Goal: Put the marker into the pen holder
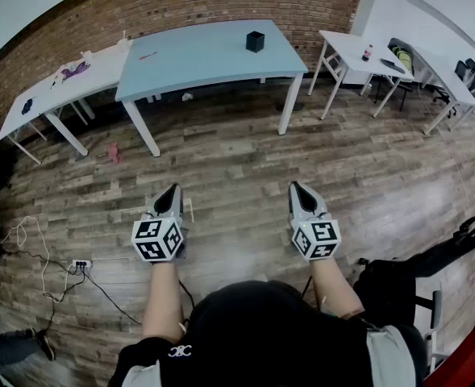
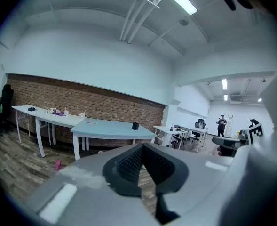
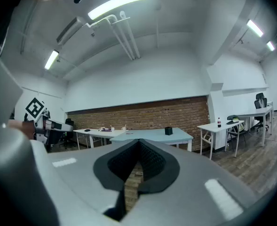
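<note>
Left tongs [image 1: 173,189], right tongs [image 1: 294,187] together, marker [image 1: 148,55] faint

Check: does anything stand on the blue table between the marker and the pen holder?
Nothing visible does. The marker and the black pen holder are apart on the blue table, with only bare tabletop between them.

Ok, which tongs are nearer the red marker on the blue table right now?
Left. The left tongs sit almost straight back from the marker, far off over the floor; the right tongs are level with them but well off to its right.
</note>
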The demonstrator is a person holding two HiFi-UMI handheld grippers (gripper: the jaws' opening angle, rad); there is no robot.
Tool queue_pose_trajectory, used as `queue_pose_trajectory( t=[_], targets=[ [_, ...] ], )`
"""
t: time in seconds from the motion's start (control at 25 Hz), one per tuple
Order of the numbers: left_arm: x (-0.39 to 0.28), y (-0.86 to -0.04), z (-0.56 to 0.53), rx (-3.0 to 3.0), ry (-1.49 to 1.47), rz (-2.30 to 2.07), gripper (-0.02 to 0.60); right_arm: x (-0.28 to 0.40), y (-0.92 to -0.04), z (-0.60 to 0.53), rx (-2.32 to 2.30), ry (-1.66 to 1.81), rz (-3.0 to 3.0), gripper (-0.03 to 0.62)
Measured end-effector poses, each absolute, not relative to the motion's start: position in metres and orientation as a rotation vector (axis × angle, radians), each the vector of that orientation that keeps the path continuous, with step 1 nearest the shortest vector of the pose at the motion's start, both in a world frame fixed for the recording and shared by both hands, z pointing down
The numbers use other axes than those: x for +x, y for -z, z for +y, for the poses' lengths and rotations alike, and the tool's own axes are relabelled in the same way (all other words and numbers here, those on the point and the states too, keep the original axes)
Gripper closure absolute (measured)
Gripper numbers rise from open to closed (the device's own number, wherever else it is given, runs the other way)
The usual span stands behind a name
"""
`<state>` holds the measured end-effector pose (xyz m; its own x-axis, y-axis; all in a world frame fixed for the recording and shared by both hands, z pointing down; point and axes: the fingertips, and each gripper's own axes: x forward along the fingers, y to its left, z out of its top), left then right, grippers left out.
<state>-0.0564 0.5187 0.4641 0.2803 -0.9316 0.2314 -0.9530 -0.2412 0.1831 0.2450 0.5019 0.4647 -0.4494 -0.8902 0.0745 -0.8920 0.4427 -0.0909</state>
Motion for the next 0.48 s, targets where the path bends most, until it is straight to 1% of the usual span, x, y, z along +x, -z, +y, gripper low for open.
queue_pose_trajectory(
  t=[0.28,0.48],
  targets=[
    [-0.076,-0.467,0.52,2.27,-0.117,-1.733,0.575,0.221,-0.464,0.501,1.643,-0.194,-2.676,0.589],
    [-0.105,-0.468,0.513,2.259,-0.114,-1.753,0.575,0.187,-0.462,0.499,1.601,-0.162,-2.702,0.588]
  ],
)
